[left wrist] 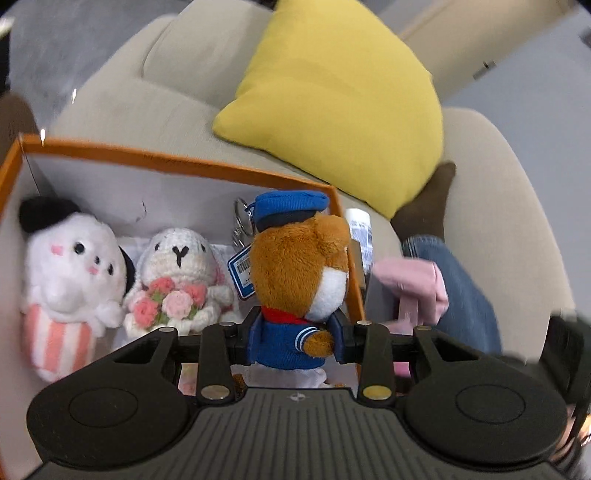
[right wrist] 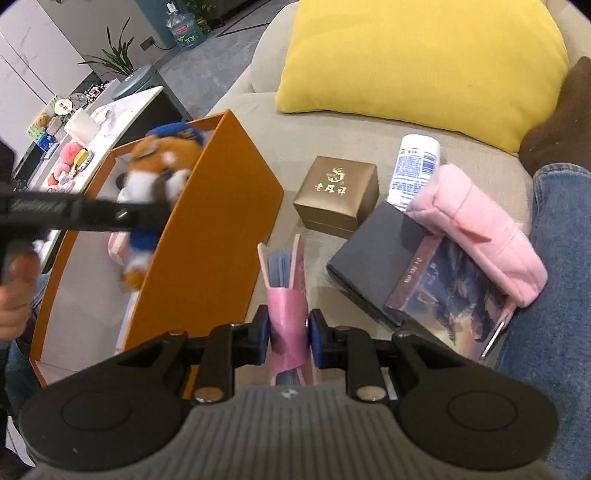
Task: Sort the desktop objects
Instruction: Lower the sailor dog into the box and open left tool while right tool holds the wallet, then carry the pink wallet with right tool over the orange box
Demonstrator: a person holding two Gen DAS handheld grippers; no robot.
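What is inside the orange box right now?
The orange box holds a white plush and a crocheted bunny. The left gripper holds a sailor bear over it. The bear covers the box's right corner.

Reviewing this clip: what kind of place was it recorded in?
Most likely a home living room: the items lie on a beige sofa with a yellow cushion, and a potted plant and water jug stand behind.

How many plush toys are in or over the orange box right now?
3: the white seal plush at the box's left, the crochet bunny beside it, and the sailor bear held in the left gripper. Others may be hidden.
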